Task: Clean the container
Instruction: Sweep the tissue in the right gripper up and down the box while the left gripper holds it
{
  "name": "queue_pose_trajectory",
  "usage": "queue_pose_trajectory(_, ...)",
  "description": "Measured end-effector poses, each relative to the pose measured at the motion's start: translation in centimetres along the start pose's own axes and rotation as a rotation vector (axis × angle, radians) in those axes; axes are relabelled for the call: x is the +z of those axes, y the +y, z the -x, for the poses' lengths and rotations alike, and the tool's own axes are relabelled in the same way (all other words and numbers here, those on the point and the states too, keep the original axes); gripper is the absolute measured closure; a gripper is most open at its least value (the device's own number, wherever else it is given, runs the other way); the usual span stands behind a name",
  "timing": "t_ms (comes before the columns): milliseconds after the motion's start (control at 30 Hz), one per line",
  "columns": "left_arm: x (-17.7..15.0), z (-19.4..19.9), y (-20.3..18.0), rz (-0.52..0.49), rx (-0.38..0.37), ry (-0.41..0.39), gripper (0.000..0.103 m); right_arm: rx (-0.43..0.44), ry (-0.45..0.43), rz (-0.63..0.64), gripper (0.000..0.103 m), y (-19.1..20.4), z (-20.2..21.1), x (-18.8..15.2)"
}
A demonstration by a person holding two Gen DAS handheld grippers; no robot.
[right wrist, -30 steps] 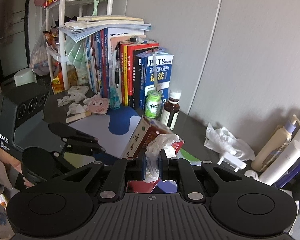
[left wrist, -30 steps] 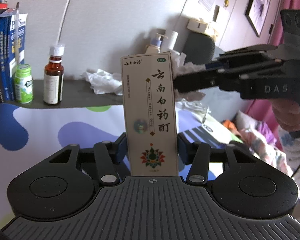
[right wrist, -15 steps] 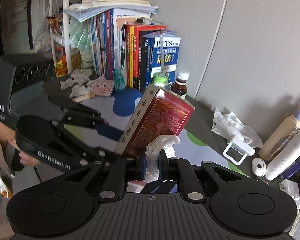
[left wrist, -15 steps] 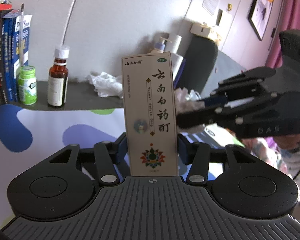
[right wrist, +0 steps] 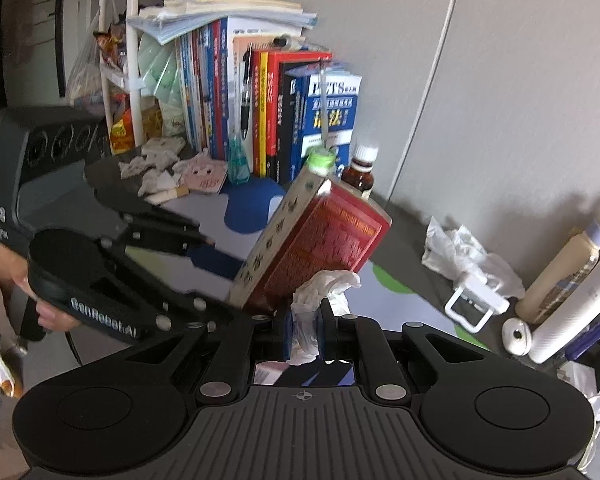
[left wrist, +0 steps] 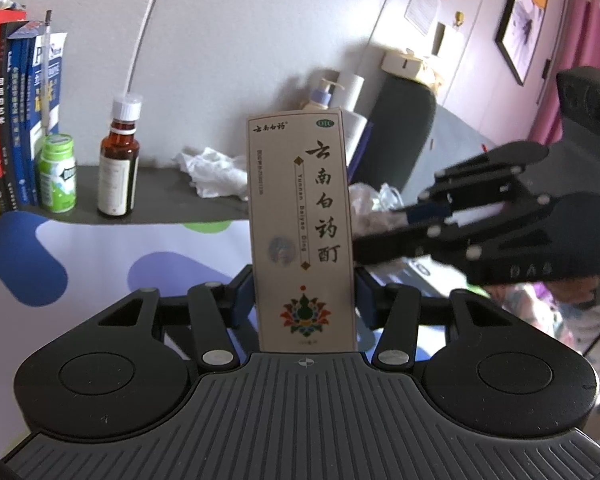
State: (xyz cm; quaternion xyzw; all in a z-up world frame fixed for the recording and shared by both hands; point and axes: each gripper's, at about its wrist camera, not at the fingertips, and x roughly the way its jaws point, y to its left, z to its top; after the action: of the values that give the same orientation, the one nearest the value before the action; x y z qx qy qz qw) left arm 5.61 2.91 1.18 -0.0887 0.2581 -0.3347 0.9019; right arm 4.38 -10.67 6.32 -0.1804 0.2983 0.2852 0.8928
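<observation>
Since half second ago, right gripper (left wrist: pixel 364 240) sits lower beside box, at 3 o'clock in left wrist view; box fills more of right wrist view. Left gripper (left wrist: pixel 304 300) clamped on sides of upright cream medicine box (left wrist: pixel 302 232), held centre frame above patterned desk mat (left wrist: pixel 100 264). Right gripper (right wrist: pixel 303 330) pinched shut on crumpled white tissue (right wrist: pixel 320 292), tissue touching red face of box (right wrist: pixel 320 248) at 12 o'clock. Brown bottle (left wrist: pixel 118 168) and green jar (left wrist: pixel 58 174) stand at 10 o'clock beside books (left wrist: pixel 8 112).
</observation>
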Motion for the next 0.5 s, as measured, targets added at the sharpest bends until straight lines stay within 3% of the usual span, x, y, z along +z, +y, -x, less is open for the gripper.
queue_pose_trajectory(500,-0.3,0.0,-0.3,-0.003,-0.017,0.003,0.054,-0.019,-0.052,-0.003,0.092,-0.1,0.7,1.4)
